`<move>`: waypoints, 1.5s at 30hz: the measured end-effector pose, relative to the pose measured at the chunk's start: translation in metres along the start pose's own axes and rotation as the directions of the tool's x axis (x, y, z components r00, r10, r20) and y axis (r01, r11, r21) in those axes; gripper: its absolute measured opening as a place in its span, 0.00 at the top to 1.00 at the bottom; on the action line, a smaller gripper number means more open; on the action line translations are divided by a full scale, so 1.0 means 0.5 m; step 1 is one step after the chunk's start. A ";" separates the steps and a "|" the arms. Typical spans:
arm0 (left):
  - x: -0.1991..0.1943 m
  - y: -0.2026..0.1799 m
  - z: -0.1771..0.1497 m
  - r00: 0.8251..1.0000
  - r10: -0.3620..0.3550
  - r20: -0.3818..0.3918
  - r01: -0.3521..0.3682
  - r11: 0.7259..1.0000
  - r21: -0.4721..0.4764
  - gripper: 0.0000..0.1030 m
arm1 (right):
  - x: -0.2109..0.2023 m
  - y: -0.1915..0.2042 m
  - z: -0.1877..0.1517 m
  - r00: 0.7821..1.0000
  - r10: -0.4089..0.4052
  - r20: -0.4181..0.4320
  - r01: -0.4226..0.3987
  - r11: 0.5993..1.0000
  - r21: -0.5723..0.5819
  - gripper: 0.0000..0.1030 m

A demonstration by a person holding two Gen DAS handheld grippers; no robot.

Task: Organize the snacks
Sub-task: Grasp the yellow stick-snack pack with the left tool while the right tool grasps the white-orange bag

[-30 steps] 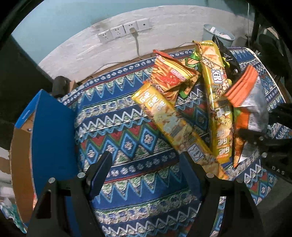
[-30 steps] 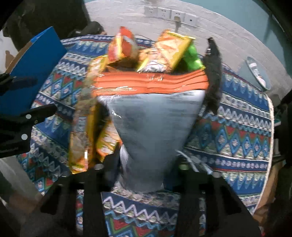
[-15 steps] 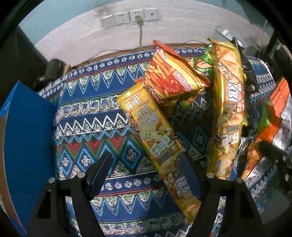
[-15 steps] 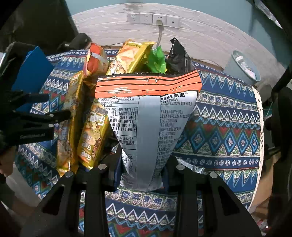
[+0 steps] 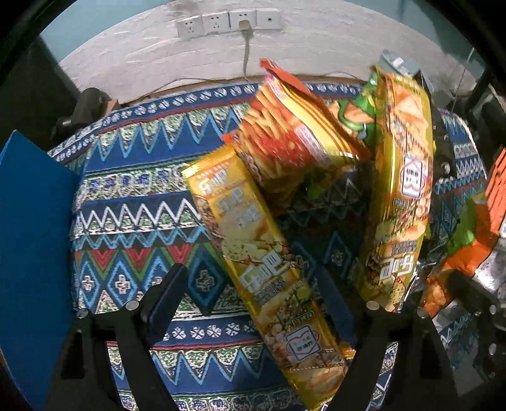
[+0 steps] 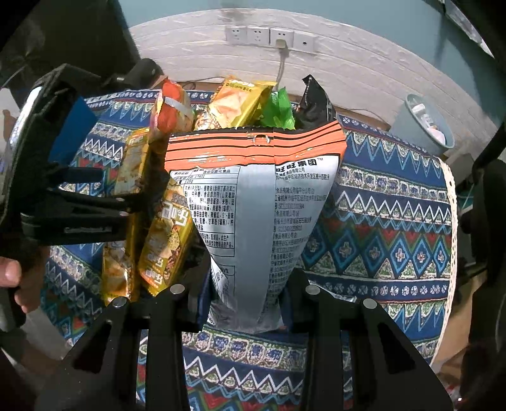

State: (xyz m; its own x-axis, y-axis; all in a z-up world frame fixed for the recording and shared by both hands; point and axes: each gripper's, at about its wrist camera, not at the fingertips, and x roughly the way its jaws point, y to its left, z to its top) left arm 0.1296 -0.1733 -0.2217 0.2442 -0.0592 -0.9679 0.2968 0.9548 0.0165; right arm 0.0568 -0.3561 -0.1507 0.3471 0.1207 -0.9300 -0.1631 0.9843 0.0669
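Observation:
My left gripper (image 5: 253, 287) is open, its jaws on either side of a long yellow snack pack (image 5: 262, 262) lying on the patterned tablecloth (image 5: 132, 221). A red-and-yellow chip bag (image 5: 294, 139) and a second long yellow pack (image 5: 401, 189) lie beyond it. My right gripper (image 6: 243, 300) is shut on a silver-and-orange snack bag (image 6: 256, 202), held upright with its printed back toward the camera. Behind it stand an orange bag (image 6: 172, 107), a yellow bag (image 6: 237, 101), a green bag (image 6: 280, 107) and a black bag (image 6: 313, 101). The left gripper shows in the right wrist view (image 6: 76, 202).
A blue cardboard box flap (image 5: 28, 253) stands at the table's left edge. A grey waste bin (image 6: 423, 123) sits on the floor at the back right. Wall sockets with a plugged cable (image 5: 243, 22) are behind the table. The tablecloth's lace edge (image 6: 449, 221) marks the right side.
My left gripper has moved forward and right, so the long yellow pack now lies between its open jaws. My right gripper has raised the silver bag upright and drawn it back slightly.

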 end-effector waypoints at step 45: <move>-0.071 0.101 -0.098 0.999 -0.024 0.044 0.025 1.000 -0.019 0.34 | -0.079 0.108 0.025 0.997 0.004 0.082 0.003 0.996 -0.086 0.67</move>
State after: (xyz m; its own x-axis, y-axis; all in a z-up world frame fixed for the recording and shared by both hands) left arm 0.0909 -0.1085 -0.1986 0.2779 -0.0948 -0.9559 0.2848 0.9585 -0.0122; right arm 0.0460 -0.3064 -0.1058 0.4209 0.1352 -0.8970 -0.2411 0.9699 0.0331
